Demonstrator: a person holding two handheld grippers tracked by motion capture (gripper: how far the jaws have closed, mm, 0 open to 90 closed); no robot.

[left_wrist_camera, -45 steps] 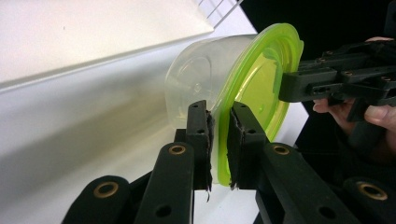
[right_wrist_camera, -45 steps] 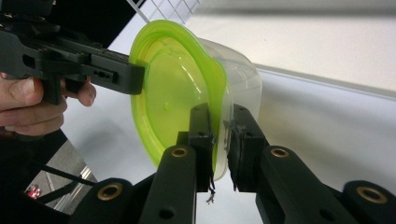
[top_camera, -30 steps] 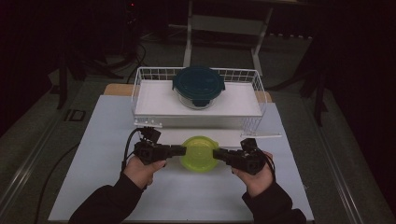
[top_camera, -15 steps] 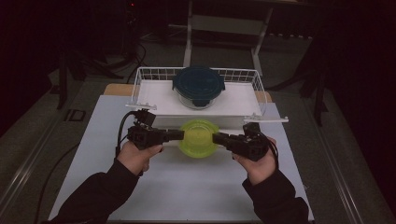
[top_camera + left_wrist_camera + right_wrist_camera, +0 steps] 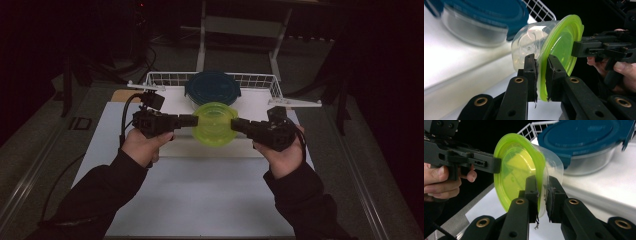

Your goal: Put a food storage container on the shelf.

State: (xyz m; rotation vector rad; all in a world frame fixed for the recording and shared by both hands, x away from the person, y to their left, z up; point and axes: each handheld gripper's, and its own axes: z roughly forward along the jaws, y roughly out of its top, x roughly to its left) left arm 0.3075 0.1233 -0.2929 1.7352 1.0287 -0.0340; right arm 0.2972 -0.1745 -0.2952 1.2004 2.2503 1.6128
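A clear tub with a lime-green lid (image 5: 215,124) hangs in the air in front of the wire basket, held between both hands. My left gripper (image 5: 195,120) is shut on the lid's rim from the left, and my right gripper (image 5: 235,124) is shut on the rim from the right. In the left gripper view the pads of my left gripper (image 5: 541,65) pinch the green rim (image 5: 561,42), with the other gripper's jaw tip (image 5: 576,48) across from it. In the right gripper view my right gripper (image 5: 543,185) clamps the same rim (image 5: 516,167), opposite the left gripper (image 5: 496,165).
A white wire basket (image 5: 260,77) stands at the back of the table on a white base (image 5: 215,147). Inside it sits a glass container with a dark blue lid (image 5: 212,87), just behind the held tub. A white mat (image 5: 200,190) covers the table's near part.
Both grippers have risen with the green-lidded tub, lifting it off the mat and up toward the basket. The blue-lidded container has not moved.
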